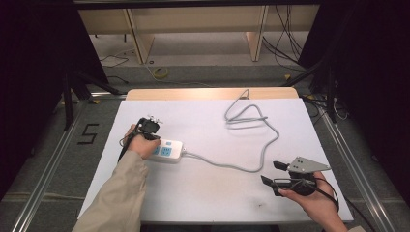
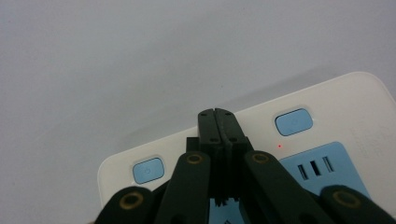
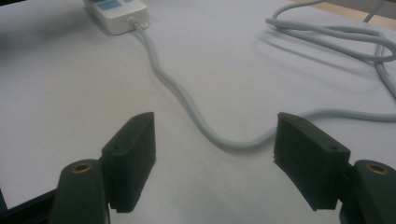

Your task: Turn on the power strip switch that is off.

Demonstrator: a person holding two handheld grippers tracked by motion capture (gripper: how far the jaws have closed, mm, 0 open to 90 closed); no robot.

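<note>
A white sheet covers the table (image 1: 203,193), which stands in a dark-curtained bay with aluminium rails at both sides, a grey floor with loose cables beyond, and pale wooden shelving at the back.

In the high view, a white power strip (image 1: 169,150) with blue sockets lies on the left half of the table. Its grey cord (image 1: 227,166) runs right across the sheet, curves up and ends in loose loops near the far edge. The left tongs (image 1: 151,126), held by a hand in a beige sleeve, sit at the strip's left end. The right tongs (image 1: 273,172) rest low at the near right corner, jaws spread, well apart from the strip and just beside the cord's bend.

In the left gripper view, the left tongs (image 2: 218,112) are closed, tips together with nothing between them, right over the strip (image 2: 355,107). It has rounded corners, a blue button (image 2: 293,122) to the right of the tips, another (image 2: 148,170) to their left, and a tiny red light (image 2: 279,146) beside a blue socket (image 2: 322,170).

In the right gripper view, the right tongs (image 3: 215,140) stand wide open and empty above the sheet. The cord (image 3: 187,100) snakes between the jaws from the strip (image 3: 116,11) at upper left, with its loops at upper right.
</note>
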